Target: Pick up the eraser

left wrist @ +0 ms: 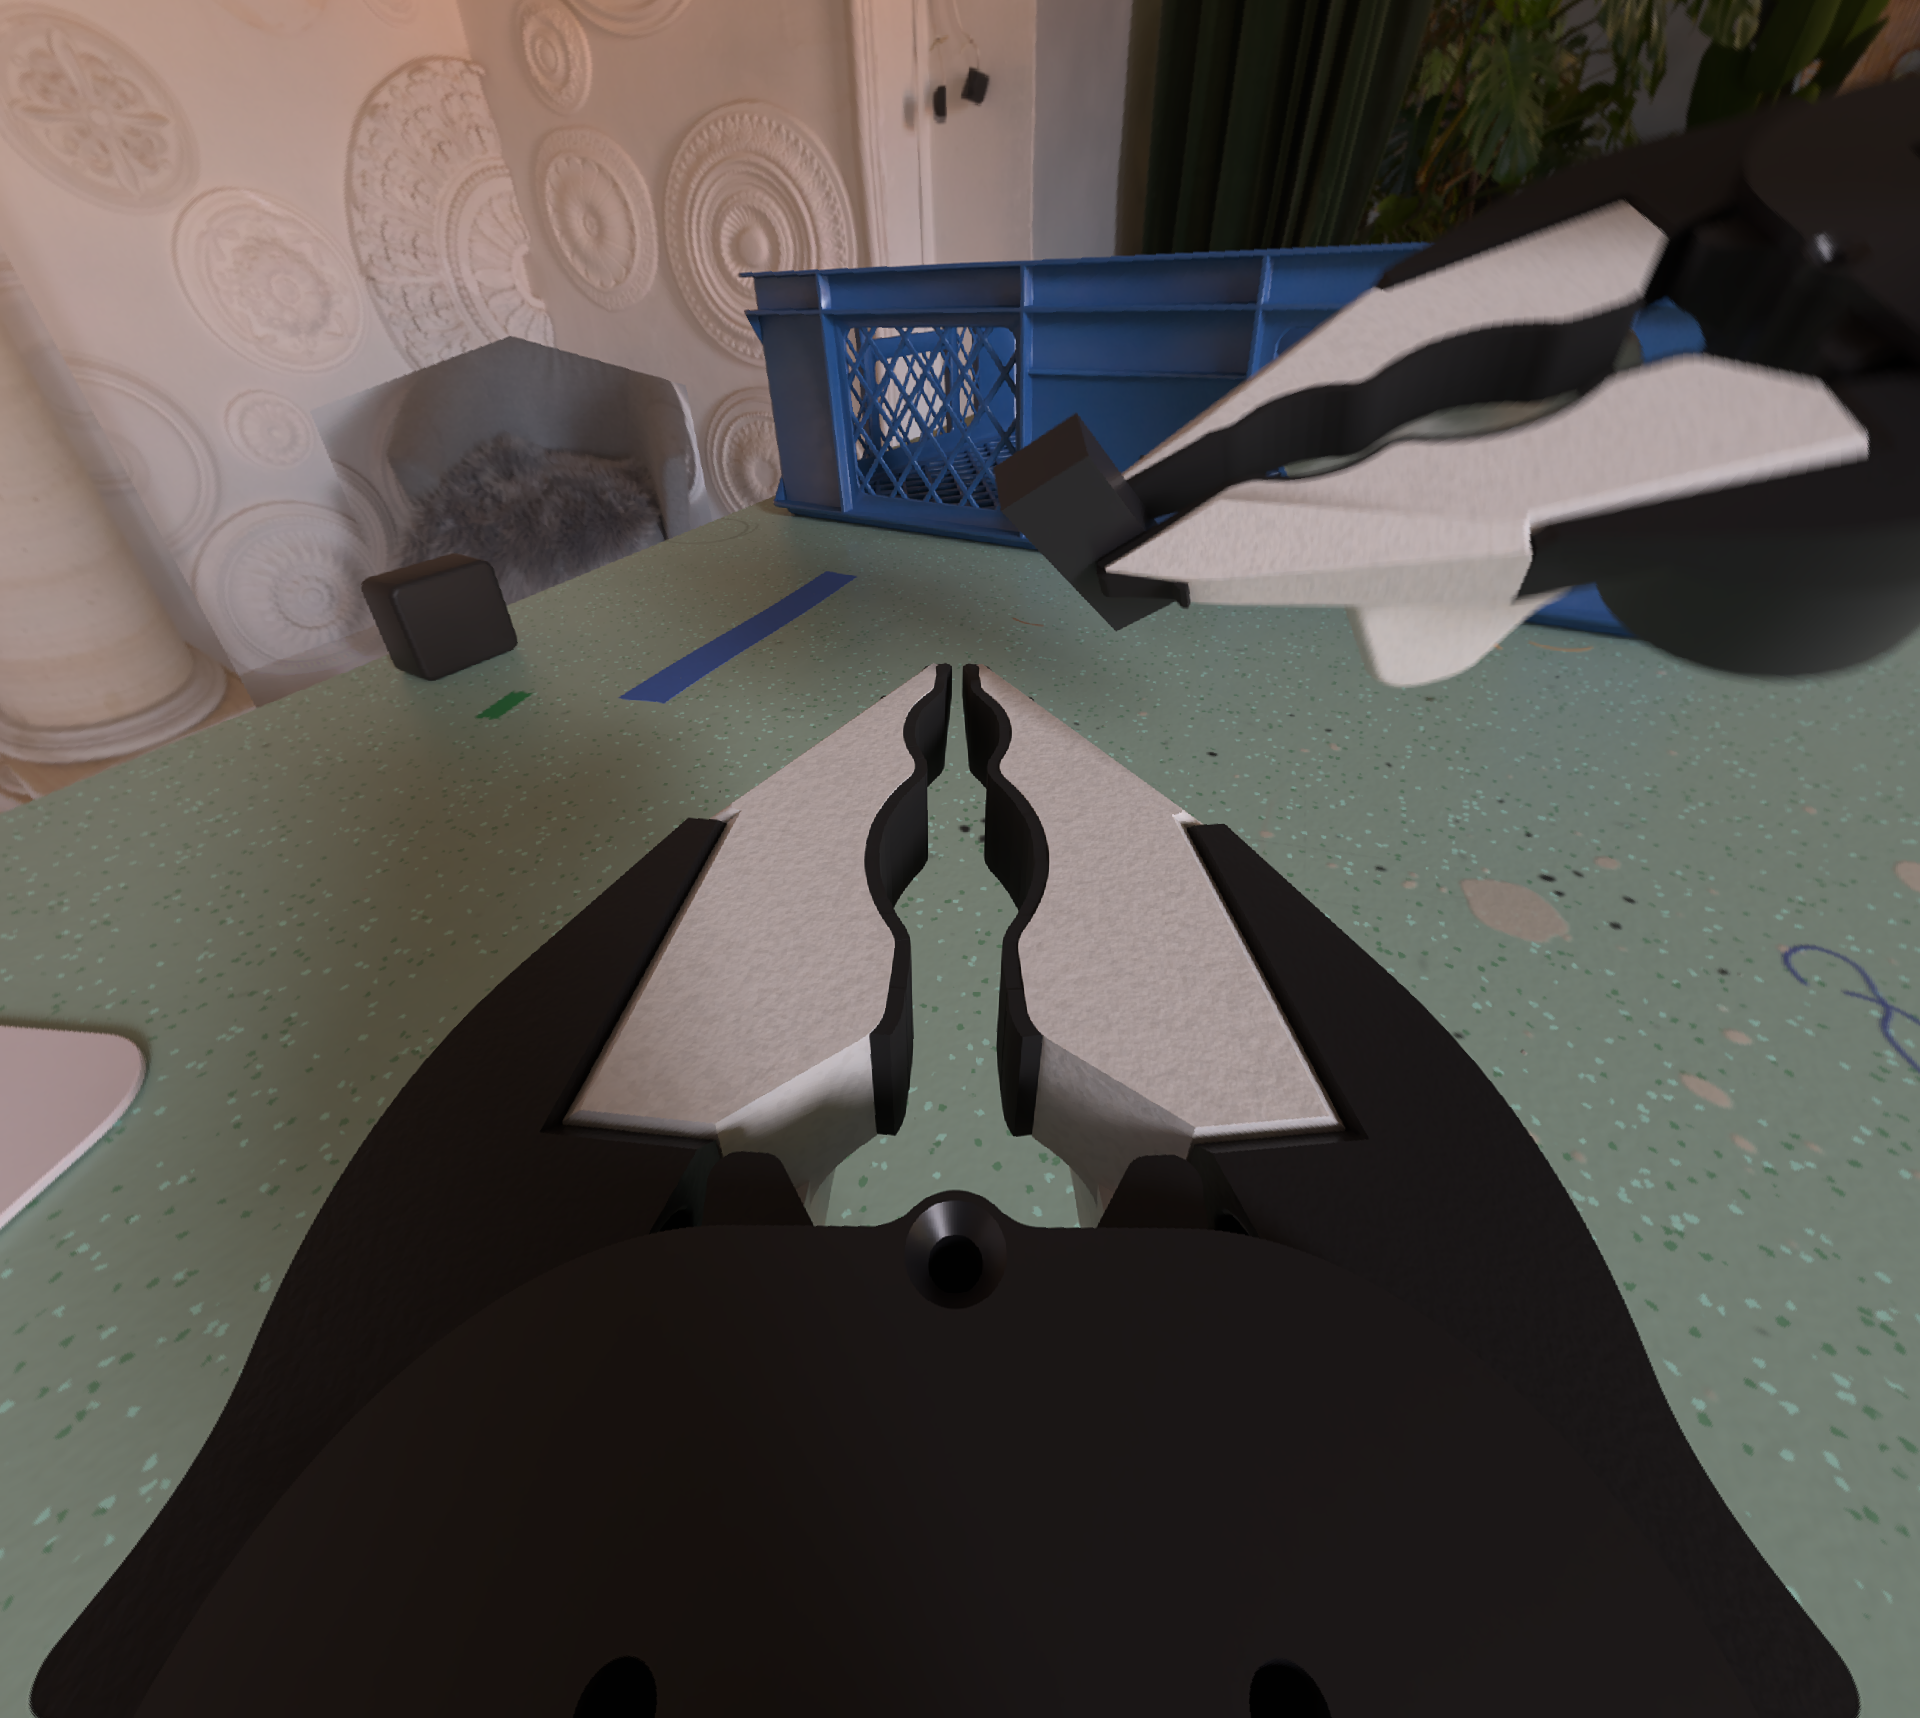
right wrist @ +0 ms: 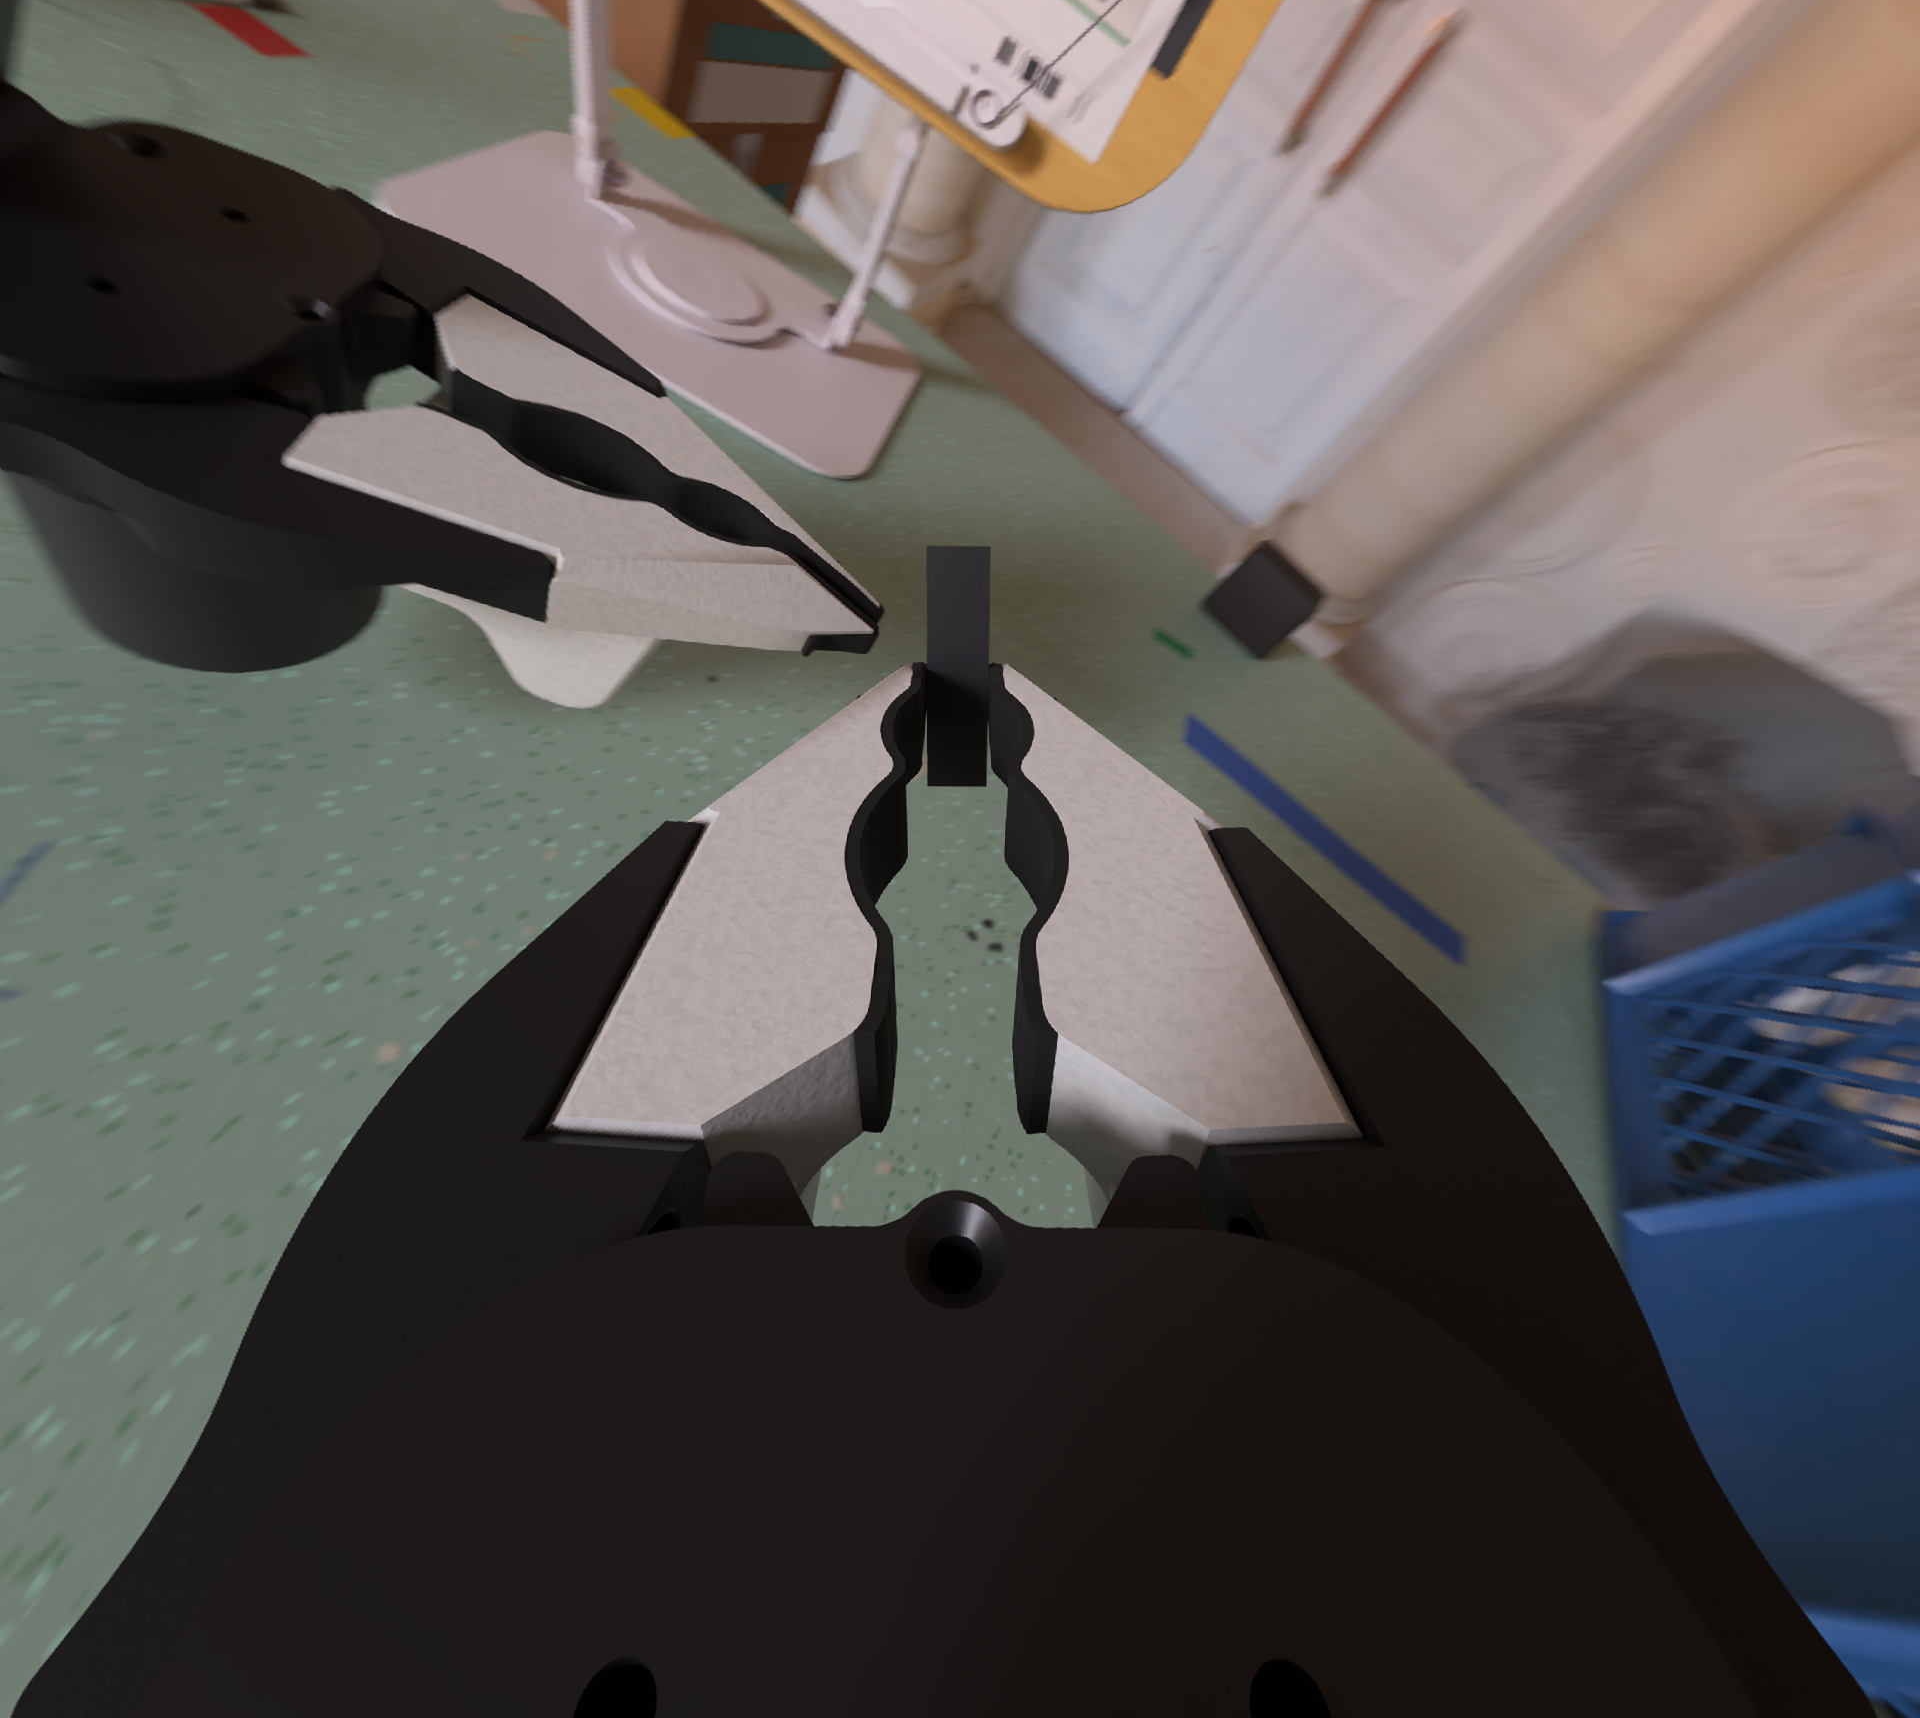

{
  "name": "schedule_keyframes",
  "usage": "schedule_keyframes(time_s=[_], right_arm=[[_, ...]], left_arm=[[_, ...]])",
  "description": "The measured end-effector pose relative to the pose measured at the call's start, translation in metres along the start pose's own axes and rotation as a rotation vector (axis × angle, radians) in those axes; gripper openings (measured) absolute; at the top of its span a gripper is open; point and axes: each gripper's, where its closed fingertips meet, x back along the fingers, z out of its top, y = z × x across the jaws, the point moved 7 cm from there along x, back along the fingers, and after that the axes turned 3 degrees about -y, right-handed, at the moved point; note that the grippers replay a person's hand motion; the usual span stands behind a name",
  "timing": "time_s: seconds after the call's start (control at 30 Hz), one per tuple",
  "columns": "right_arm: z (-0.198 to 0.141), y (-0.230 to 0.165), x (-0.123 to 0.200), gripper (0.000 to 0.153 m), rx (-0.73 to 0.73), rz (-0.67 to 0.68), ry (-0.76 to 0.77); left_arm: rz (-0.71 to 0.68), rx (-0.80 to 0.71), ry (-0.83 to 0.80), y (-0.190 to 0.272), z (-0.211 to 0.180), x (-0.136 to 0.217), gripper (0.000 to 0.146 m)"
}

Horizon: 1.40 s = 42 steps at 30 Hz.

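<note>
The eraser is a small black block held between the tips of my right gripper, above the green speckled table. In the left wrist view the right gripper comes in from the upper right with the eraser at its tips, off the table. My left gripper is shut and empty, its tips just below and in front of the eraser. In the right wrist view the left gripper lies at the left, its tips close to the eraser.
A black cube sits near the table's far left edge; it also shows in the right wrist view. A blue crate stands at the back. Blue tape and green tape lie on the table. A white lamp base stands beyond.
</note>
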Motion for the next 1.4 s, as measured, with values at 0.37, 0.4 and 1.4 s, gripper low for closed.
schedule_keyframes(time_s=[0.37, 0.4, 1.4], right_arm=[[-0.009, -0.024, -0.017, 0.011, 0.062, -0.196, 0.025], [-0.009, -0.024, -0.017, 0.011, 0.064, -0.198, 0.024], [-0.076, -0.01, 0.009, 0.011, 0.288, 0.509, -0.522]], left_arm=[[0.007, 0.024, 0.0, -0.003, 0.0, 0.0, 0.002], [0.007, 0.023, -0.001, -0.003, 0.0, 0.0, 0.002], [-0.003, -0.021, -0.014, 0.001, -0.001, -0.002, 0.002]])
